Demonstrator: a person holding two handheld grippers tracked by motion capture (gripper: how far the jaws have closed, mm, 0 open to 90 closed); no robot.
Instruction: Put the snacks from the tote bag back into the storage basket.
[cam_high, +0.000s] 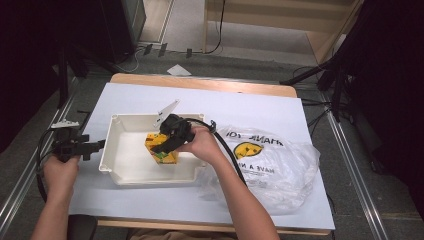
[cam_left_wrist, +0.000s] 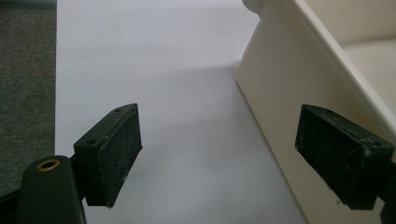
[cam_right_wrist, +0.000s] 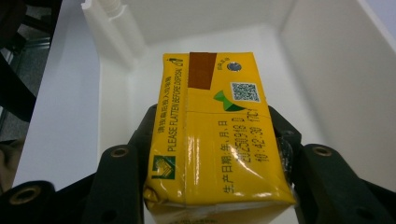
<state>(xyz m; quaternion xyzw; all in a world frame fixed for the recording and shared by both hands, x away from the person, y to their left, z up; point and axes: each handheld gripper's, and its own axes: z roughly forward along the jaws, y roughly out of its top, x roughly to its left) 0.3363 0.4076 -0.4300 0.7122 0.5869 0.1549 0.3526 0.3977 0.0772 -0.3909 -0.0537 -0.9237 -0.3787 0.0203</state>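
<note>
The right gripper (cam_high: 161, 142) clamps a yellow drink carton (cam_right_wrist: 215, 135) inside the white tray (cam_high: 131, 170), while at the tray's nine o'clock the left gripper (cam_high: 99, 146) hangs with jaws spread.

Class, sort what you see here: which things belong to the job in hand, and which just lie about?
In the job: right gripper, shut on the yellow drink carton; white tray.
Lying about: smiley plastic bag; left gripper, open beside the tray; white table cover.
</note>
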